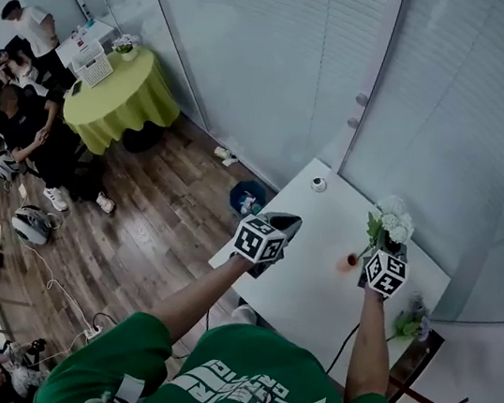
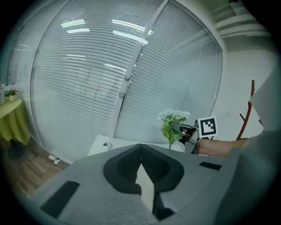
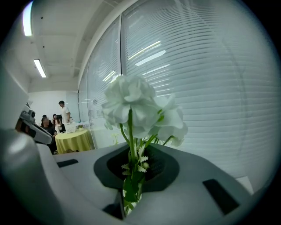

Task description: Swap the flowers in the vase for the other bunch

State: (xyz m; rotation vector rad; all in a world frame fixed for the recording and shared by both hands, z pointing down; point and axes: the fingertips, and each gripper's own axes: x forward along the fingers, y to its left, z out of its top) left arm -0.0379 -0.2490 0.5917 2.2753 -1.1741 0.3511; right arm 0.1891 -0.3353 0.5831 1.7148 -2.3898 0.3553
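Note:
My right gripper (image 1: 382,251) is shut on the stems of a bunch of white flowers (image 1: 391,222), held upright above the white table (image 1: 301,280). The stems pass between its jaws (image 3: 131,193) and the blooms (image 3: 138,105) fill that view. On the table just left of the bunch stands a small orange vessel (image 1: 349,261), seemingly the vase. A second, pale green bunch (image 1: 410,321) lies at the table's right edge. My left gripper (image 1: 287,220) hovers over the table's left part, jaws together with nothing between them (image 2: 141,163). It looks toward the held flowers (image 2: 173,117).
A small round cap-like object (image 1: 318,185) sits at the table's far corner. A glass wall with blinds (image 1: 285,49) runs behind the table. A round table with a yellow-green cloth (image 1: 122,95) and several people stand far left. Cables lie on the wood floor (image 1: 134,225).

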